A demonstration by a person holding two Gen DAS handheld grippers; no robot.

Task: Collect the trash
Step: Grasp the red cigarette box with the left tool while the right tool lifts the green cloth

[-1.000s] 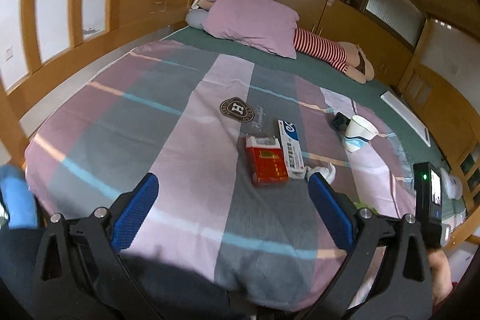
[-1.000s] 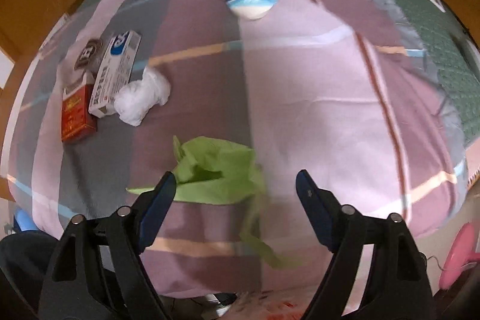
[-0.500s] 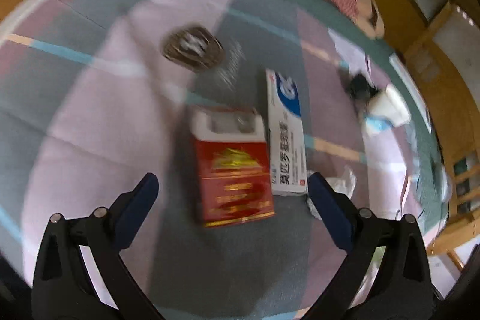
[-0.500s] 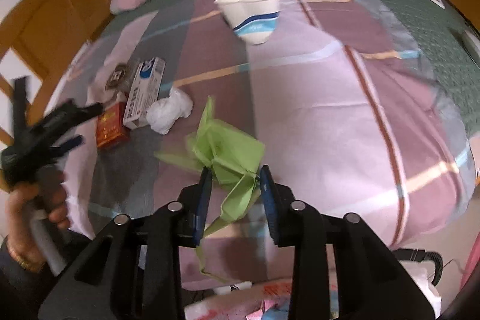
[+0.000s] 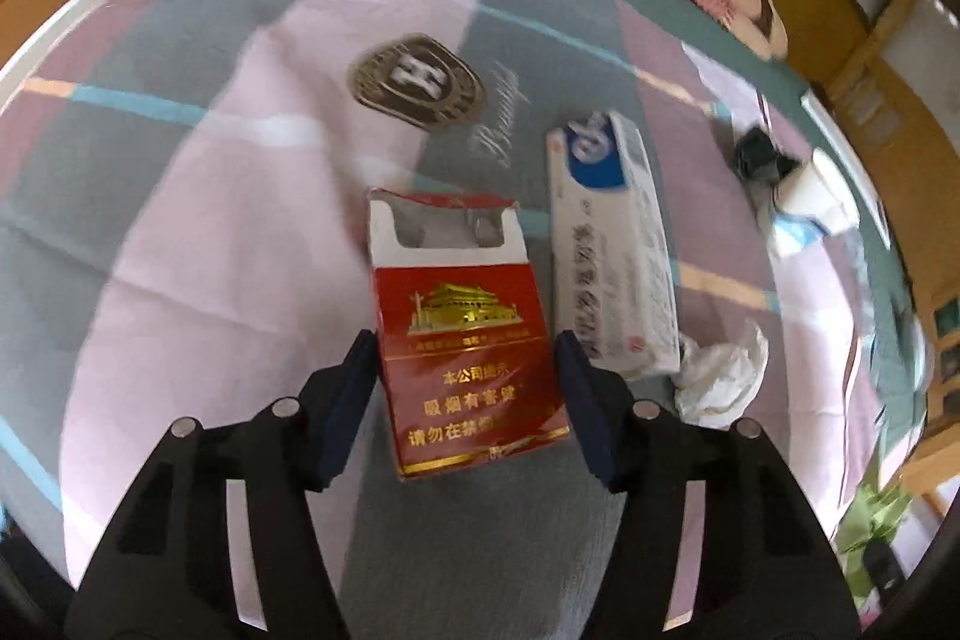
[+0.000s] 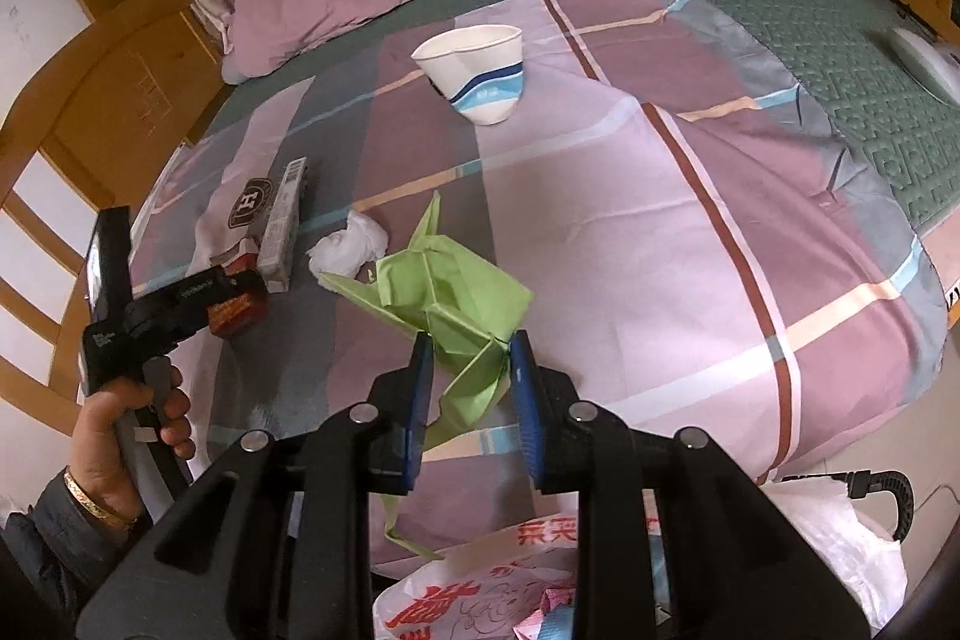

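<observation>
The left tongs (image 5: 465, 352) are down over the red cardboard cigarette packet (image 5: 465, 340) lying on the bed's striped pink, grey and purple quilt (image 5: 210, 232). Their jaws have just been closing and now stand on either side of the packet's lower half. The left pad looks to be touching the packet's edge, while I cannot tell whether the right pad touches the other edge. The packet's torn white top is open and points toward the pillow end.

Just beside the packet lies a long white and blue medicine box (image 5: 612, 250), and at that box's near end a crumpled white tissue (image 5: 720, 370).

The right tongs (image 6: 468, 364) are clamped on a crumpled sheet of light green paper (image 6: 450, 292). The sheet is pinched at its lower folds, with most of it fanning out above the blue pads and a strip hanging down below.

Farther up the quilt a dented white paper cup with a blue band (image 6: 480, 76) lies tipped over. Below the right tongs, at the foot of the bed, sits an open white plastic bag with red print (image 6: 480, 592).
</observation>
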